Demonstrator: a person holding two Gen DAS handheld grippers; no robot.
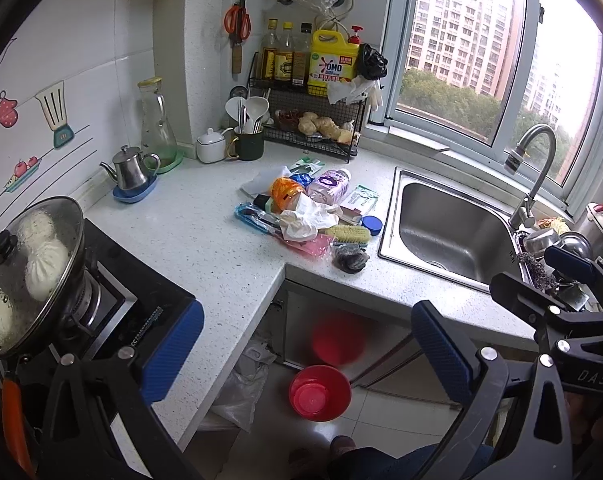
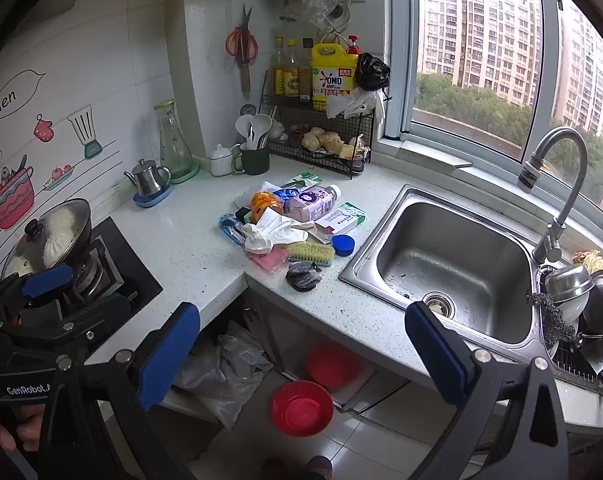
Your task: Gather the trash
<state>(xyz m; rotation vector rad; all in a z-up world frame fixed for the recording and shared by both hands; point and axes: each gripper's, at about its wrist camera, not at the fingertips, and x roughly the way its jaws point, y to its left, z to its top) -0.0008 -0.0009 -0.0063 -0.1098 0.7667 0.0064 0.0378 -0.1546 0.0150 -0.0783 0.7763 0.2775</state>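
Trash pile (image 1: 307,216): on the table corner between stove and sink (image 1: 449,232); wrappers, a crumpled white tissue (image 2: 279,232), a purple-labelled bottle (image 2: 311,202).
Left tool (image 1: 307,354): jaws spread wide, nothing between them, held off the table edge.
Right tool (image 2: 301,354): jaws spread wide, empty.
Bearing: pile lies ahead and below both tools, well apart from each.
Nearer side: cannot tell; both views frame the pile almost centrally.
Bottle axis: roughly across the line of approach, cap toward the sink.
Red bin (image 2: 301,402): on the floor beneath the tools.
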